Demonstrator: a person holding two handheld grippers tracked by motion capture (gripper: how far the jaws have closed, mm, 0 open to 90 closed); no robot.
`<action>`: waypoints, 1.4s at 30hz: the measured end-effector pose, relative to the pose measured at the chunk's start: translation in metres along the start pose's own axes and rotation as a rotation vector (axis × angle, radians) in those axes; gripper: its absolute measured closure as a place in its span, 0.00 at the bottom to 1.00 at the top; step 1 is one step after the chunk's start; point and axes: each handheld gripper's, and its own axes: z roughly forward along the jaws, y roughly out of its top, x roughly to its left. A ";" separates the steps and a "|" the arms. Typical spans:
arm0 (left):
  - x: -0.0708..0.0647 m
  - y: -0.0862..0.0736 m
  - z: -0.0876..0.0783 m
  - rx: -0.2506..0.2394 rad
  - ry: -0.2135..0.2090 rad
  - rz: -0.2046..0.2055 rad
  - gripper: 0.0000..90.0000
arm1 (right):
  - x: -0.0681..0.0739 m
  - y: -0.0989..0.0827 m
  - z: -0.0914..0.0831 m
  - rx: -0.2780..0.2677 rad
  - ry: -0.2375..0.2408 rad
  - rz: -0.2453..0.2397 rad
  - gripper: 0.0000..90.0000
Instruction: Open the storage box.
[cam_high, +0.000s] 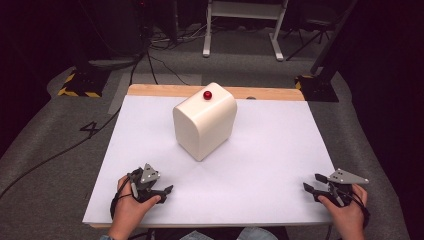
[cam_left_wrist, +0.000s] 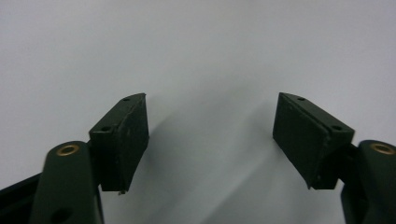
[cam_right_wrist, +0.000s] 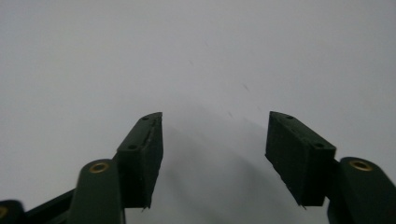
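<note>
A cream-white rounded box (cam_high: 205, 122) stands on the white table top (cam_high: 270, 150), slightly behind the middle, with a small red ball (cam_high: 207, 95) resting on its top near the back. My left gripper (cam_high: 162, 192) rests near the front left edge, held by a hand, its jaws open and empty. In the left gripper view the gripper (cam_left_wrist: 212, 135) faces bare white surface. My right gripper (cam_high: 311, 186) sits near the front right edge, also held by a hand, open and empty. The right gripper view has its gripper (cam_right_wrist: 215, 154) over plain white surface.
A wooden strip (cam_high: 150, 90) runs along the table's far edge. Grey carpet (cam_high: 50, 150) surrounds the table, with cables (cam_high: 60, 152) on the left. Stand bases with yellow-black tape (cam_high: 80, 85) and white frame legs (cam_high: 240, 30) stand behind the table.
</note>
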 end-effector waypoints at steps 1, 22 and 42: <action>-0.001 0.003 -0.003 -0.014 0.008 0.003 0.31 | 0.002 0.002 0.001 -0.012 0.008 -0.013 0.49; -0.041 0.083 -0.014 -0.239 -0.097 -0.012 0.32 | 0.021 0.041 0.045 -0.046 0.068 -0.025 0.45; -0.053 0.107 0.064 -0.302 -0.145 0.093 0.56 | 0.021 0.034 0.052 -0.018 0.088 -0.037 0.45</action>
